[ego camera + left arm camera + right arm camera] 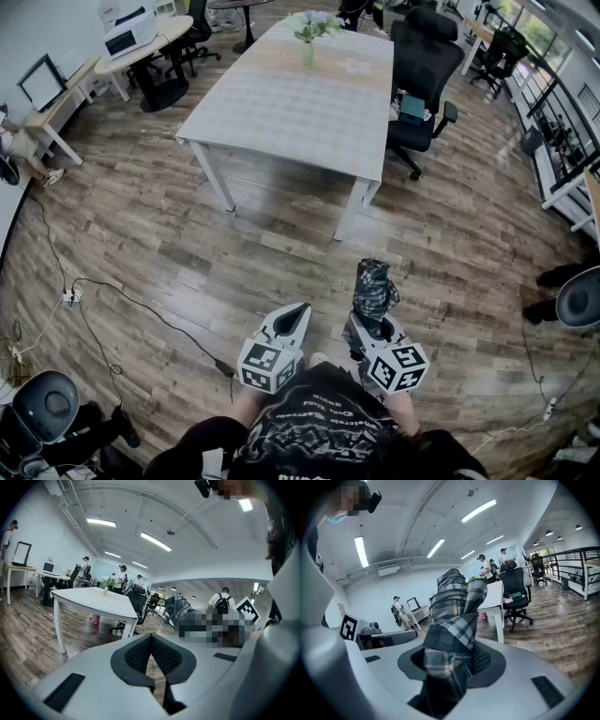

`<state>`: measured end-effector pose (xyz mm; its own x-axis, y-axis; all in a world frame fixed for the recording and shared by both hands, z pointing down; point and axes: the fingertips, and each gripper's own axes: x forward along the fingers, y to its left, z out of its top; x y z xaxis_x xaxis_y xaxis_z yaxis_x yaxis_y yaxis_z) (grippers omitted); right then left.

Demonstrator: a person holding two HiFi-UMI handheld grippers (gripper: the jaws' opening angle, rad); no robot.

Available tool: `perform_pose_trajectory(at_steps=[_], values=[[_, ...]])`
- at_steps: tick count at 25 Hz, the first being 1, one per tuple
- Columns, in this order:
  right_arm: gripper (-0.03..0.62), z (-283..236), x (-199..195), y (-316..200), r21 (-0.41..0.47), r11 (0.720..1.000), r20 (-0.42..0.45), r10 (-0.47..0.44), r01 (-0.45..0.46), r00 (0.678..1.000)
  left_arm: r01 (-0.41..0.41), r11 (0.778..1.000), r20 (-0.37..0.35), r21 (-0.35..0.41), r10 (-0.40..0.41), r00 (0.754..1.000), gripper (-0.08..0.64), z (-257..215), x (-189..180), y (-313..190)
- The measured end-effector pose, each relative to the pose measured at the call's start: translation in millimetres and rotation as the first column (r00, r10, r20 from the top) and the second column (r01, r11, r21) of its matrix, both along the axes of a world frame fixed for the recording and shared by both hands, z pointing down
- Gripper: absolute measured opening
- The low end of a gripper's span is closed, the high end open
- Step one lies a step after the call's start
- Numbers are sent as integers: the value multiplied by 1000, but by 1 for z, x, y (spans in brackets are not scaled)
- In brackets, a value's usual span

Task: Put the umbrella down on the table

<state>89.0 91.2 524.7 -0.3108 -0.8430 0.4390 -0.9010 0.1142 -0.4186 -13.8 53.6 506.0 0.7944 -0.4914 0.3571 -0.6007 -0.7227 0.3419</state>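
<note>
My right gripper (367, 324) is shut on a folded plaid umbrella (375, 289), grey and dark checked, which sticks out forward past the jaws. In the right gripper view the umbrella (454, 620) fills the middle between the pads, with its strap wrapped round it. My left gripper (294, 320) hangs beside it at the left, its jaws shut with nothing in them; the left gripper view shows the dark pads (140, 654) pressed together. The long white table (291, 98) stands ahead across the wooden floor, well away from both grippers.
A vase of flowers (309, 33) stands at the table's far end. A black office chair (422, 80) sits at its right side. Cables (122, 309) run over the floor at the left. Desks and chairs line the back left, and a railing runs along the right.
</note>
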Motion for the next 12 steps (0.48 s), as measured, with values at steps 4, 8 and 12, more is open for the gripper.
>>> perform_pose_trajectory(at_steps=[4,8,12], values=[[176,3,-5,-5,1,1000,-23,-24,24,999,10,1000,19,10,-10,1000,20,5,-5,-4],[176,3,-5,-9,4,1000,-14,-10,10,1000,31,999,24,27,-32,999,20,2,-11,-12],[176,3,-4,-11,4,1000,4,-1,1,1000,42,999,26,27,-42,999,20,2,-14,-15]])
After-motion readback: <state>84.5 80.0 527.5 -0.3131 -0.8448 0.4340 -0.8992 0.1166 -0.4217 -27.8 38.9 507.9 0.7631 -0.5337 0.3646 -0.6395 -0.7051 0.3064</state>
